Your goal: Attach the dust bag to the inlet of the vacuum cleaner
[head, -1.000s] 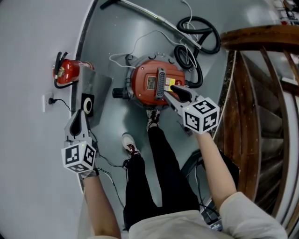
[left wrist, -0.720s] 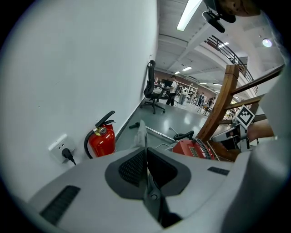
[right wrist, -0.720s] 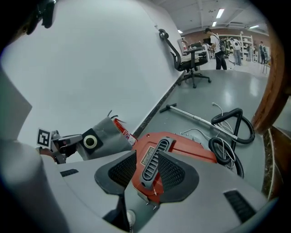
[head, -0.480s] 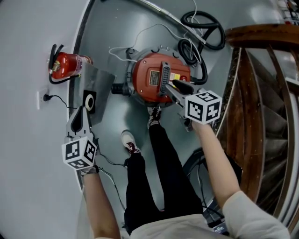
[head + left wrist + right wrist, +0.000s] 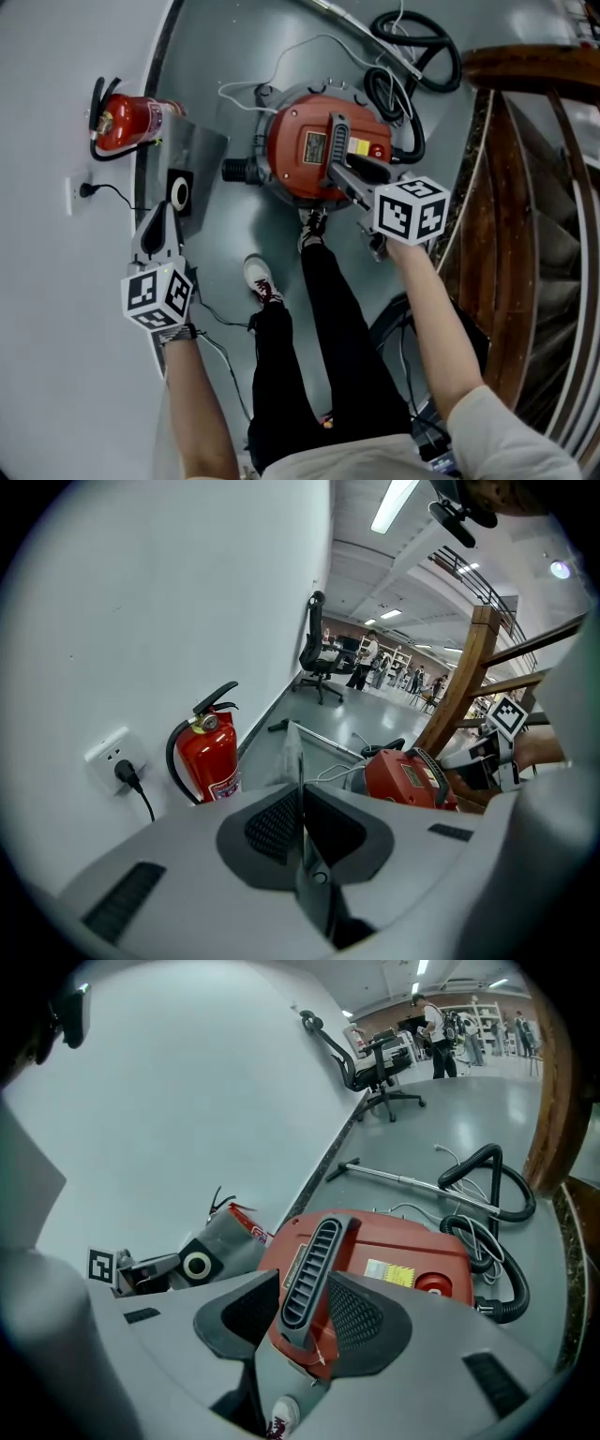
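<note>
The red vacuum cleaner [image 5: 314, 150] stands on the grey floor, its black inlet [image 5: 234, 172] pointing left. The grey dust bag [image 5: 187, 159], with a black collar and white ring [image 5: 180, 194], hangs to the left of the inlet. My left gripper [image 5: 164, 214] is shut on the bag's thin edge [image 5: 292, 752]. My right gripper [image 5: 305, 1321] is over the vacuum's top. Its jaws are opening, with the grey ribbed handle [image 5: 314, 1269] between them and a gap beside it. The bag [image 5: 220, 1241] and the left gripper [image 5: 141, 1274] show in the right gripper view.
A red fire extinguisher [image 5: 127, 120] and a wall socket [image 5: 77, 190] are by the white wall at left. A black hose [image 5: 417, 42] and metal wand [image 5: 347, 23] lie behind the vacuum. A wooden stair railing [image 5: 525, 141] stands right. The person's shoes [image 5: 262, 281] are close by.
Both hands have sunk a little toward the floor. The right gripper stays at the vacuum's handle and the left keeps its hold on the bag.
</note>
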